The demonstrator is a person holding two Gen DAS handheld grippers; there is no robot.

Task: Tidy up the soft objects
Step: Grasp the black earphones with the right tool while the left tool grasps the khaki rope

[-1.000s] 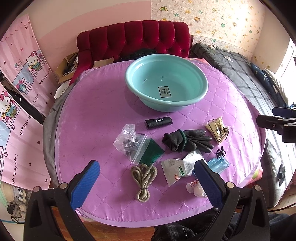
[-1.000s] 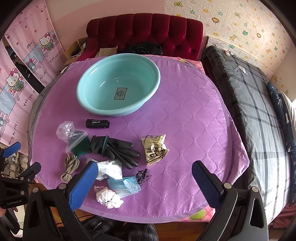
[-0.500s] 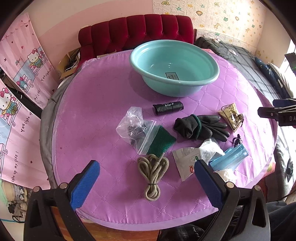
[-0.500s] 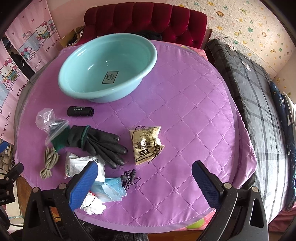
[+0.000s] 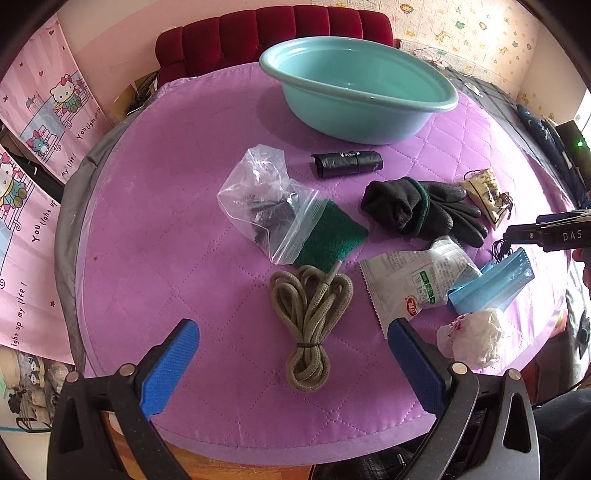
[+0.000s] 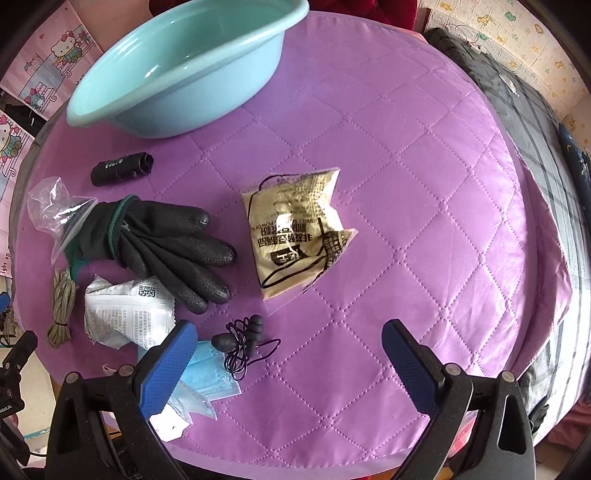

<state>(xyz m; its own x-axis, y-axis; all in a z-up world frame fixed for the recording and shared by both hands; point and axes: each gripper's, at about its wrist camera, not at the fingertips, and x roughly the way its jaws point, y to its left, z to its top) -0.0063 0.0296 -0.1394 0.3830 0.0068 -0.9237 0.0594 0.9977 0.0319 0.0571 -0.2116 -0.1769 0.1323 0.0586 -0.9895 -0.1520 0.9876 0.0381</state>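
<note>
Soft items lie on a purple quilted table (image 5: 177,236). My left gripper (image 5: 291,350) is open and empty, its blue pads on either side of a coiled olive rope (image 5: 308,325). Beyond it lie a clear zip bag (image 5: 266,206), a green sponge (image 5: 328,236), black gloves (image 5: 417,212) and a black roll (image 5: 347,164). My right gripper (image 6: 286,349) is open and empty above black earphones (image 6: 242,343), with a tan packet (image 6: 299,240) ahead. The gloves also show in the right wrist view (image 6: 166,240). A teal basin (image 5: 354,96) stands at the far side.
A white snack packet (image 5: 413,284), a blue face mask (image 5: 491,286) and a crumpled white wad (image 5: 476,341) lie at the near right. A red sofa (image 5: 273,33) stands behind the table and a grey plaid bed (image 6: 535,122) lies to the right.
Both grippers have dropped and moved in toward the table. The rope now sits between the left pads, and the earphones lie close in front of the right pads. Nothing was picked up.
</note>
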